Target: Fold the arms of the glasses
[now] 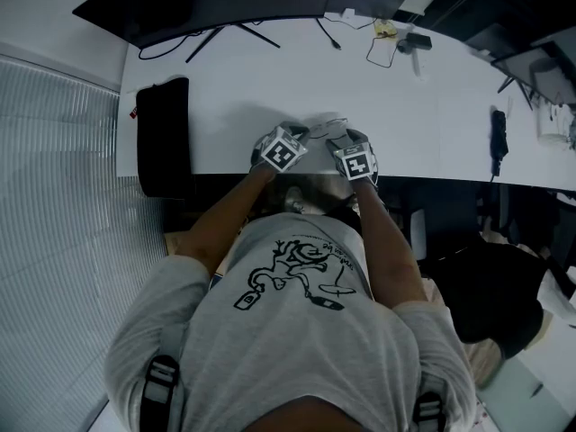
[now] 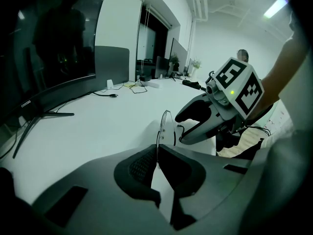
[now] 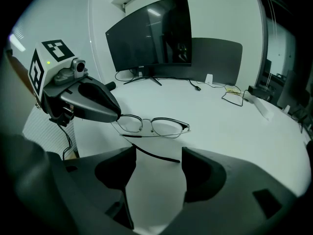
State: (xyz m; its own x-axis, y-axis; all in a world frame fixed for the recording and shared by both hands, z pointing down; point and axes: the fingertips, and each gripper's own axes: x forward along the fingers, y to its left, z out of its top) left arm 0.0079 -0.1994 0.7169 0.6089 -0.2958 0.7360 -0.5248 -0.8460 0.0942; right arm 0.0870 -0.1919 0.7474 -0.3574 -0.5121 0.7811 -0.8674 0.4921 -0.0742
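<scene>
Both forearms reach forward from the body and converge at the near edge of the white table [image 1: 234, 88], with the two grippers nose to nose and pitched steeply down.

Left gripper [image 2: 157, 148]: jaws nearly pressed together, pinching the glasses [image 2: 164, 127] by one end of the frame. In its own view the frame stands edge-on, running straight out of the jaw gap.

Right gripper [image 3: 158, 150]: jaws spread wide and not clamping anything. One temple arm [image 3: 156, 156] lies across the gap between them, dark tip near the right-hand jaw. I can't tell whether it touches a pad.

Glasses position: between the two gripper tips, just inside the near table edge in the head view [image 1: 326, 124].

Orientation, from the right gripper view: the frame's long axis runs side to side and the lenses stand upright, facing that camera. The left gripper's tip [image 3: 116, 114] sits at the left end. The temple arm angles from that end down and to the right, toward the right gripper, so it is neither fully out nor flat against the frame.

I can't tell whether the frame rests on the table or is held just off it.
</scene>
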